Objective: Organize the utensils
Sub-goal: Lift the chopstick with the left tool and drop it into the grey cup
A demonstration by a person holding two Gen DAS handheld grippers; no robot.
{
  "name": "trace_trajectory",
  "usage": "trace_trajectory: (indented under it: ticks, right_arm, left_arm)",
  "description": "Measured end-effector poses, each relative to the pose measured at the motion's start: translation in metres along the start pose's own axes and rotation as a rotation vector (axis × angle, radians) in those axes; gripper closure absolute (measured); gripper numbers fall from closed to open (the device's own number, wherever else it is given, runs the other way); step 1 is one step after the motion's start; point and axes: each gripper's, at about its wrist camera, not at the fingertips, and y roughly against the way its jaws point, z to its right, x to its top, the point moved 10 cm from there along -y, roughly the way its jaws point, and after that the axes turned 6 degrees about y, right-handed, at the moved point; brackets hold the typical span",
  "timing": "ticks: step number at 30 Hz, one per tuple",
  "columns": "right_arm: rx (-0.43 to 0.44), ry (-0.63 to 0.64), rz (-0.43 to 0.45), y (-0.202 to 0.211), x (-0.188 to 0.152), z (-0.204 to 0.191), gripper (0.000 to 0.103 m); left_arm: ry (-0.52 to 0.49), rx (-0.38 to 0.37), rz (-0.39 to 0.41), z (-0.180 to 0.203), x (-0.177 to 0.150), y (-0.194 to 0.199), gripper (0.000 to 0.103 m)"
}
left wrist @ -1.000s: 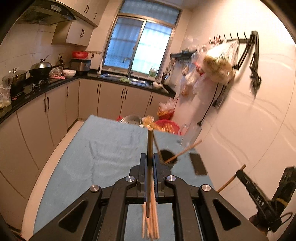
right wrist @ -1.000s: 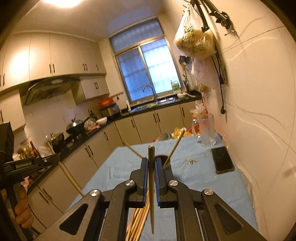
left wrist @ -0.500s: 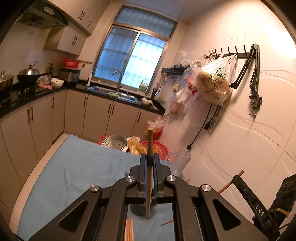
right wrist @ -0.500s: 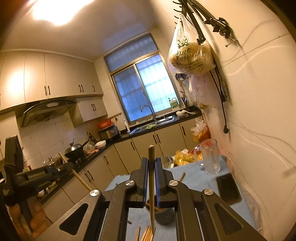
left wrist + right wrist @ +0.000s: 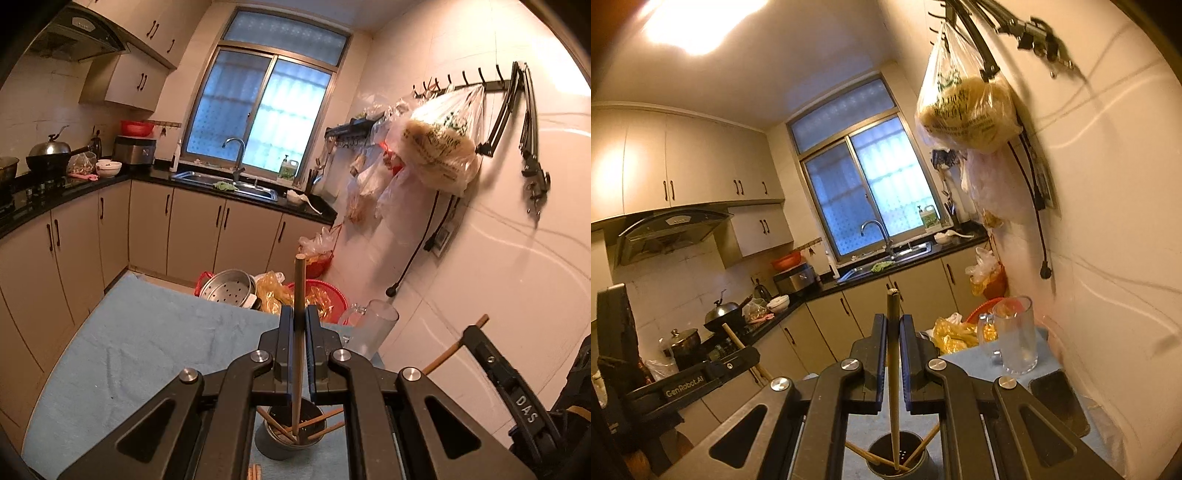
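Here, left tongs and right tongs each clamped on a slim brown chopstick, tips inside a metal holder.

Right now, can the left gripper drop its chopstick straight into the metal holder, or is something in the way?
Probably yes. The left gripper holds its chopstick upright with the lower end already inside the metal holder. The few chopsticks leaning in the holder leave open space, though the right gripper's chopstick points into the same cup.
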Motion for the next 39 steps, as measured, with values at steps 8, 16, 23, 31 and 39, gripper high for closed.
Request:
trace_trajectory:
  ticks: [8, 16, 23, 31, 39]
  right_arm:
    - [-0.011, -0.028, -0.071, -0.026, -0.042, 0.012, 0.095]
    - [-0.031, -0.068, -0.135, -0.040, -0.072, 0.026, 0.095]
    - [-0.051, -0.071, -0.195, -0.049, -0.090, 0.032, 0.092]
    - [-0.052, -0.103, -0.204, -0.010, -0.079, 0.033, 0.069]
    - [-0.016, -0.056, -0.205, 0.090, -0.101, 0.008, 0.041]
  left_arm:
    - [-0.001, 0.040, -0.064, -0.013, -0.033, -0.023, 0.097]
    - [0.009, 0.065, -0.124, -0.023, -0.050, -0.033, 0.097]
    - [0.012, 0.091, -0.161, -0.029, -0.061, -0.039, 0.097]
    - [0.005, 0.089, -0.125, -0.038, -0.052, 0.019, 0.047]
    - [0.027, 0.154, -0.221, -0.089, -0.109, 0.109, 0.042]
